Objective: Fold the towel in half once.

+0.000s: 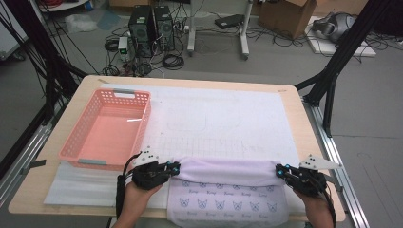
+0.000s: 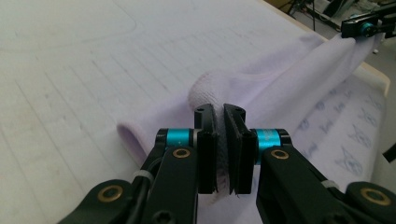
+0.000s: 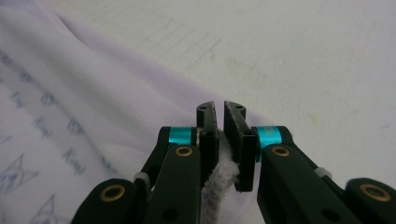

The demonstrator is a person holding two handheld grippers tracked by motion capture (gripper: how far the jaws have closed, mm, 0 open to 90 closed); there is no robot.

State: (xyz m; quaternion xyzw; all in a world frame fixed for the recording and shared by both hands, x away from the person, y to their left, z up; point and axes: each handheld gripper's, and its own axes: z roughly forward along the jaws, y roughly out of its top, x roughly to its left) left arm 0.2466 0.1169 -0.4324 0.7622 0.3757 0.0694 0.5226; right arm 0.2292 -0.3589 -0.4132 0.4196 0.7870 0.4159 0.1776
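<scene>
A wooden table (image 1: 290, 102) is seen from above, covered by a white mat (image 1: 228, 118) with faint grid lines. At the near edge of the table lies a pale lilac towel (image 1: 228, 187), printed with small blue cat-face motifs on the flat part nearest the person. Its far edge is lifted into a long fold that runs from left to right between the two hands.

The left claw (image 1: 177, 167) grips the left end of that fold. In the left gripper view, the left claw (image 2: 220, 140) has its two black jaws clenched on a thick bunch of the towel (image 2: 289, 88), with fabric pinched tight between the pads. The cloth stretches away towards the other claw, seen far off at the top right corner.

The right claw (image 1: 279, 170) grips the right end of the fold. In the right gripper view, the right claw (image 3: 220, 140) is likewise clenched on the towel (image 3: 93, 102), a fuzzy edge of cloth caught between its jaws.

A pink plastic basket (image 1: 142, 123) with perforated sides stands on the left part of the table, just beyond the left hand (image 1: 130, 202). The right hand (image 1: 317, 206) is at the bottom right edge.
</scene>
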